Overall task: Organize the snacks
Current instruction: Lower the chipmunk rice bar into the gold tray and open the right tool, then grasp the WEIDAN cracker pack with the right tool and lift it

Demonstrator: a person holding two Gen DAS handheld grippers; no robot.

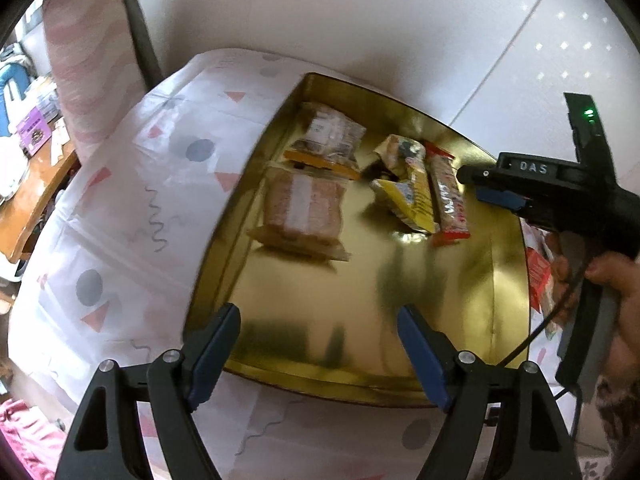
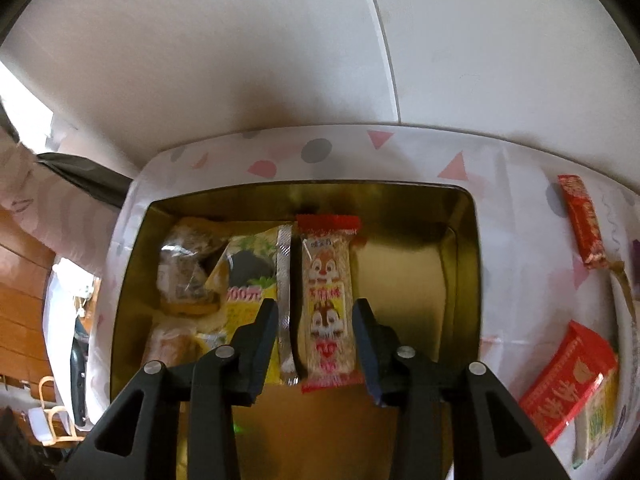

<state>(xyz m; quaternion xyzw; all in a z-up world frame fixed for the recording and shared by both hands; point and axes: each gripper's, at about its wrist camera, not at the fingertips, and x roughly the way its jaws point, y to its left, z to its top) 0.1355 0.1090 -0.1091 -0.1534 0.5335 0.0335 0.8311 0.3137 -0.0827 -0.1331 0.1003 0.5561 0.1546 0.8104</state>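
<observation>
We see a worktop (image 2: 516,168) under a white cloth printed with pink triangles and grey dots. On it sits a shallow gold tin (image 2: 460,264), holding several snacks. At its left side in the right wrist view lie clear-wrapped baked pieces (image 2: 184,272), labels unreadable, and beside them a yellow packet (image 2: 248,280) with a dark picture and writing we read only as "00". Next to that lies the chipmunk snack bar (image 2: 328,300), a long red-ended wrapper with two cartoon chipmunk faces; its characters are too blurred to read.

Outside the tin, on the cloth to the right, lie a red box (image 2: 568,376) with large white characters and a slim red bar (image 2: 580,220).

Our right gripper (image 2: 316,312) has its fingers parted either side of the chipmunk bar, not pressing it; its body reads "DAS" in the left wrist view. Our left gripper (image 1: 318,320) hovers over the tin's bare floor, fingers spread wide, empty.
</observation>
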